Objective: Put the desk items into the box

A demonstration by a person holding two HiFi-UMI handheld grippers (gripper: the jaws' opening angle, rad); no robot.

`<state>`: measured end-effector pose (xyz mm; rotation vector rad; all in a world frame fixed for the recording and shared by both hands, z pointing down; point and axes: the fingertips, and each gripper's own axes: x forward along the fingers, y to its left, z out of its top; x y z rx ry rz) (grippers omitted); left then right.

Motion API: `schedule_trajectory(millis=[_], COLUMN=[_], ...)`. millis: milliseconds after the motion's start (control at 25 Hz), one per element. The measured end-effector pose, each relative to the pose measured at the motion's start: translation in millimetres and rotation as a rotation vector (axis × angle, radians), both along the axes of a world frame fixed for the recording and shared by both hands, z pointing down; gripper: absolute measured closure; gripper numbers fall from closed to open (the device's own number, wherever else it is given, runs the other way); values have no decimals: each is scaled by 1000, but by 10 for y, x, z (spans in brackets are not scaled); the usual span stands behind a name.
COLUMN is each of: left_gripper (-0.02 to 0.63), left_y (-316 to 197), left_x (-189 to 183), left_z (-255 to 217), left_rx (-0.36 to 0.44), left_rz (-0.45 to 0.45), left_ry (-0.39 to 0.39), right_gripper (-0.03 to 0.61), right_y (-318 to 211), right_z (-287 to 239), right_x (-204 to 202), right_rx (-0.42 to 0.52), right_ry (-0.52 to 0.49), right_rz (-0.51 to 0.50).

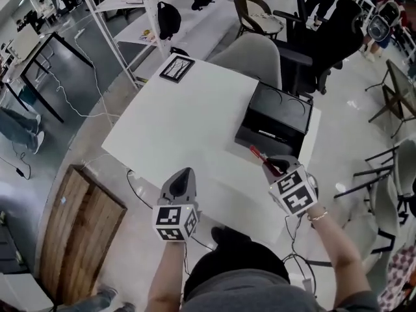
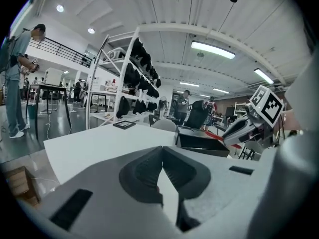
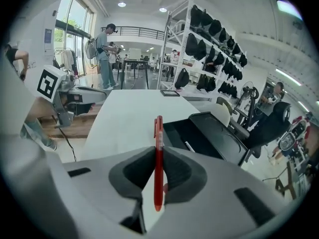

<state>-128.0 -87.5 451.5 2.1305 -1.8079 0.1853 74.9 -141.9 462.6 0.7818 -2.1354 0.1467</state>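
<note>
My right gripper (image 1: 273,166) is shut on a red pen (image 1: 257,153), held upright between its pads above the table's near right part, just short of the black box (image 1: 242,134). In the right gripper view the red pen (image 3: 158,128) sticks out past the jaws of the right gripper (image 3: 158,156) toward the open box (image 3: 219,142), where a white pen (image 3: 189,146) lies inside. My left gripper (image 1: 181,178) hovers at the white table's (image 1: 182,129) near edge. In the left gripper view the left gripper (image 2: 162,156) is shut with nothing between its pads.
A black framed slab (image 1: 177,68) lies at the table's far corner. Grey and black chairs (image 1: 253,57) stand behind the table. A wooden board (image 1: 81,229) lies on the floor at the left, and cables (image 1: 133,187) hang below the table's edge.
</note>
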Motion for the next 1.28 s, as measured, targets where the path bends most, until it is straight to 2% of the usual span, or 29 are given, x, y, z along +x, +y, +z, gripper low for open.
schedule_trajectory(millis=[400, 600, 880, 1080, 1280], left_gripper=[607, 607, 607, 607, 607], left_y=[-378, -561, -658, -717, -772], left_x=[497, 678, 700, 649, 619], left_z=[-48, -116, -66, -8, 48], left_rx=[7, 26, 19, 4, -13], left_rz=[165, 219, 225, 215, 201], left_ry=[-12, -22, -20, -18, -14], right_gripper=[526, 526, 526, 526, 526], right_y=[-180, -362, -609, -779, -863], right_z=[-56, -72, -71, 5, 158], right_x=[441, 602, 589, 520, 443], right_rx=[22, 79, 92, 106, 79], right_ry=[36, 85, 113, 169, 191], right_rz=[65, 64, 8, -50, -112])
